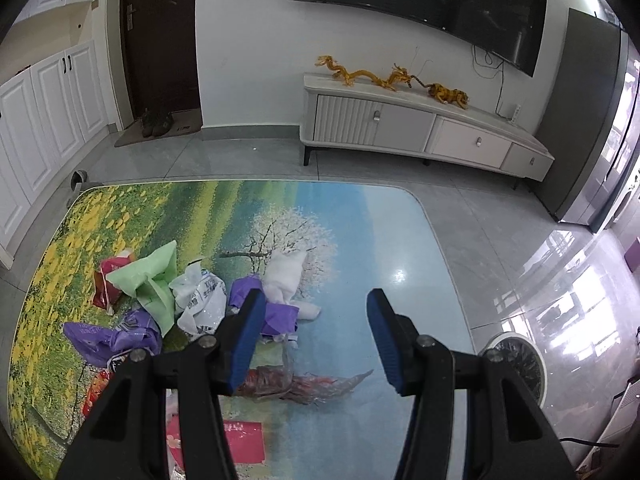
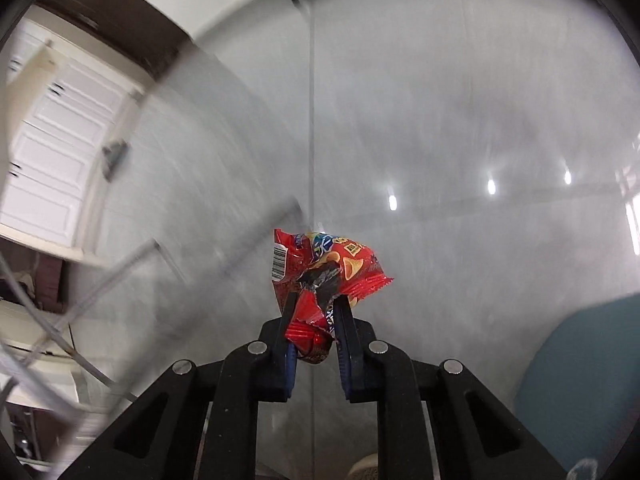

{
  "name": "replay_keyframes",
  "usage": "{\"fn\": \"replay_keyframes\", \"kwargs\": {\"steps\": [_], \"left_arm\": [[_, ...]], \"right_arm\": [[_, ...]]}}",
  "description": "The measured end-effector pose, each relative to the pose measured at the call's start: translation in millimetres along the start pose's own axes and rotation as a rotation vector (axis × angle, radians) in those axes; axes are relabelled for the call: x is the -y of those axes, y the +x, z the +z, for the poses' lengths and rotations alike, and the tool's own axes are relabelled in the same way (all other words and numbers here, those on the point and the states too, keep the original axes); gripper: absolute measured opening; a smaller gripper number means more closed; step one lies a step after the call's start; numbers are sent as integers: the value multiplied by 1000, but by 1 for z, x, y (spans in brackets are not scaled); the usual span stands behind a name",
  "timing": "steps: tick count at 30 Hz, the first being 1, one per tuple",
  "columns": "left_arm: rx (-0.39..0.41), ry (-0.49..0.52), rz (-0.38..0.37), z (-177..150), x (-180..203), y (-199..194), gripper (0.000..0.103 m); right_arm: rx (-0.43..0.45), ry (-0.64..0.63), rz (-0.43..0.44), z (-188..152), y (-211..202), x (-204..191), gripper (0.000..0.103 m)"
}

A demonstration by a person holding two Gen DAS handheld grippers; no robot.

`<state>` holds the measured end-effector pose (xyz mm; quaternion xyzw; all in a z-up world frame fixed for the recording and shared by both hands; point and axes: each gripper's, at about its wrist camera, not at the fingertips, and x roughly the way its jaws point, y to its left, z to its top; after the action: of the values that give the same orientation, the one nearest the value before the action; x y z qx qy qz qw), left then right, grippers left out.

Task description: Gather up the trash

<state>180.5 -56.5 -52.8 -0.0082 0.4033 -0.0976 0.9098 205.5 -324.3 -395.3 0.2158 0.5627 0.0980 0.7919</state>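
In the left wrist view a heap of trash lies on the printed rug: a red snack bag, a green bag, a white printed bag, purple bags, white wadding and a clear reddish wrapper. My left gripper is open and empty above the rug, just right of the heap. In the right wrist view my right gripper is shut on a crumpled red snack bag, held above the grey tiled floor; the view is motion-blurred.
A white TV cabinet with golden figurines stands against the far wall under a TV. A round white fan sits on the floor right of the rug. A pink item lies near the rug's front. White cupboards and the rug's corner show in the right wrist view.
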Motion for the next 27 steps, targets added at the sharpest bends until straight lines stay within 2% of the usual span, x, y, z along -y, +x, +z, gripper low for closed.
{"fn": "replay_keyframes", "kwargs": {"steps": [4, 8, 10, 12, 14, 16, 17, 18, 22, 27], "left_arm": [[32, -20, -48, -2, 3, -14, 51], [50, -28, -104, -6, 9, -24, 51], [62, -32, -135, -7, 13, -30, 51], [69, -40, -162, -8, 15, -33, 51], [74, -48, -193, -10, 19, -38, 51], [76, -48, -207, -12, 22, -40, 51], [76, -47, -213, -13, 24, -42, 51], [76, -46, -217, -14, 25, -43, 51], [79, -56, -227, -17, 22, -47, 51], [84, -80, -213, -21, 9, -51, 51]], "right_arm": [[190, -13, -13, 9, -101, -6, 16], [343, 23, -64, -14, -197, 6, 16], [379, 39, -139, -33, -234, 16, 16], [364, 69, -219, -49, -254, 31, 19], [300, 105, -282, -65, -257, 44, 23], [244, 145, -322, -79, -256, 54, 35], [219, 153, -326, -86, -254, 56, 52], [203, 148, -340, -91, -250, 55, 64], [123, 85, -329, -103, -229, 46, 65], [0, 16, -358, -122, -171, 38, 65]]}}
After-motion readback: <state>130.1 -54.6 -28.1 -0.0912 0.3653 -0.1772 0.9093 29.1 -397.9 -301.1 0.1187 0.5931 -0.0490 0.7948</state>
